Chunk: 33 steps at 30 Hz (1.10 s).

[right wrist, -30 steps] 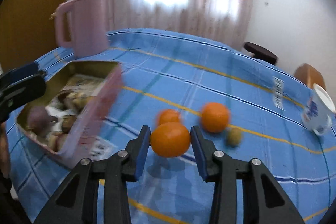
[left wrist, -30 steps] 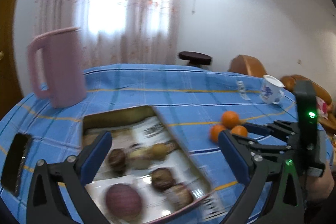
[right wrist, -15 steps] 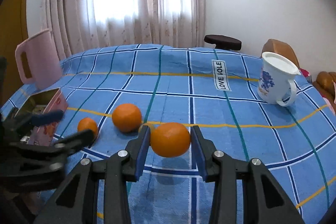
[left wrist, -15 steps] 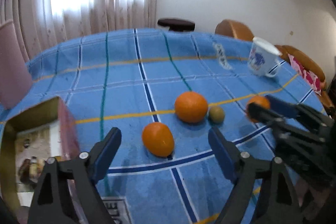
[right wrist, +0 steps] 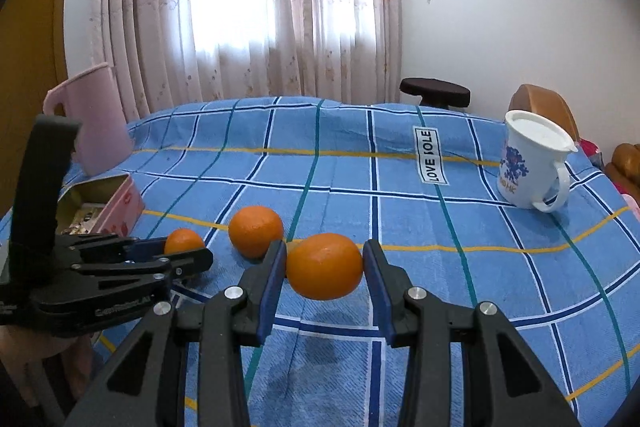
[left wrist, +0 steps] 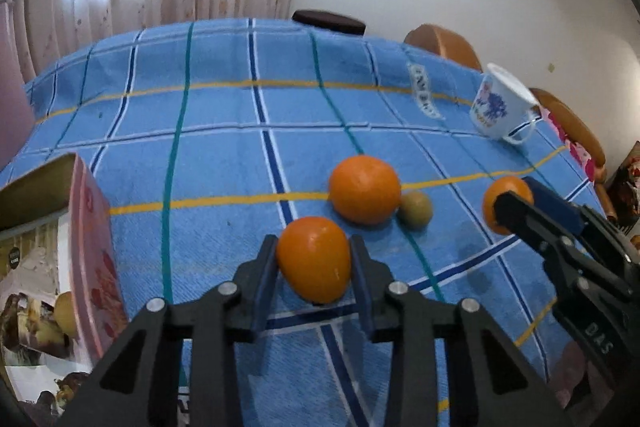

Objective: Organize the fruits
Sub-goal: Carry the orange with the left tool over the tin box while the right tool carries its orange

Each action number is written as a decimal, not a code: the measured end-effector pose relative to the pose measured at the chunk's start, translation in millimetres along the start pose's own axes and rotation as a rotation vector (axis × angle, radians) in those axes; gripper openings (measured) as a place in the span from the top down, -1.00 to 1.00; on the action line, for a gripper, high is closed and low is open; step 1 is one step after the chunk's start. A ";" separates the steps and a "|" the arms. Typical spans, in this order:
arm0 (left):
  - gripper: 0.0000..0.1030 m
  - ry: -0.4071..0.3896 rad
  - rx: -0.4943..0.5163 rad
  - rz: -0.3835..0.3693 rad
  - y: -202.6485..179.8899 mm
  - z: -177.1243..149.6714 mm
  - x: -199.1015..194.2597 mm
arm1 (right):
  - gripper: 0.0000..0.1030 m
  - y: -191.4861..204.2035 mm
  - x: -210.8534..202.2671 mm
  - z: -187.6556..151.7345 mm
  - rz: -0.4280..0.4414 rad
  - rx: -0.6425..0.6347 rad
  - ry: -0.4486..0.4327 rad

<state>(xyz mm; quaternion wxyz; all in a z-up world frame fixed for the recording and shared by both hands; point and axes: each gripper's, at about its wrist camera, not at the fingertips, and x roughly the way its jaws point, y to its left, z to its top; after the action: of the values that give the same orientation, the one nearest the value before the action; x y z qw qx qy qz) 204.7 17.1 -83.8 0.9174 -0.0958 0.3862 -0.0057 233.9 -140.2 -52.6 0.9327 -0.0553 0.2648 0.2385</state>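
My left gripper [left wrist: 314, 259] is shut on an orange [left wrist: 314, 261] resting low over the blue checked tablecloth [left wrist: 224, 155]; it also shows in the right wrist view [right wrist: 184, 242]. My right gripper [right wrist: 325, 269] is shut on another orange [right wrist: 325, 266] and holds it above the cloth; it shows at the right of the left wrist view [left wrist: 505, 205]. A third, larger orange [left wrist: 365, 189] lies on the cloth with a small green-brown fruit [left wrist: 416, 209] beside it.
A pink tin box [left wrist: 90, 247] holding dark fruits stands at the left. A white mug with blue flowers [right wrist: 532, 163] stands at the far right. A pink pitcher [right wrist: 94, 119] stands at the far left. Wooden chairs [left wrist: 444, 43] sit behind the table.
My left gripper has moved forward and closed on the nearer orange. My right gripper still holds its orange and has shifted little.
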 end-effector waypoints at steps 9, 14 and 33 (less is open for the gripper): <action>0.30 -0.097 0.039 0.001 -7.1 -3.8 -23.1 | 0.19 -0.3 -9.4 -0.3 0.009 -0.002 -0.044; 0.30 -0.143 0.060 0.018 -11.1 -5.3 -32.2 | 0.19 -0.1 -14.6 -0.3 0.017 -0.002 -0.073; 0.30 -0.280 0.110 0.071 -23.1 -12.8 -56.5 | 0.19 3.4 -32.8 -2.8 0.013 -0.017 -0.166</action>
<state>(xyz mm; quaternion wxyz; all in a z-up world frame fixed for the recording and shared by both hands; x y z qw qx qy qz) 157.4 -3.0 -48.5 0.9657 -0.0316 0.2570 0.0192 206.5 -151.5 -37.8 0.9494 -0.0414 0.1849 0.2504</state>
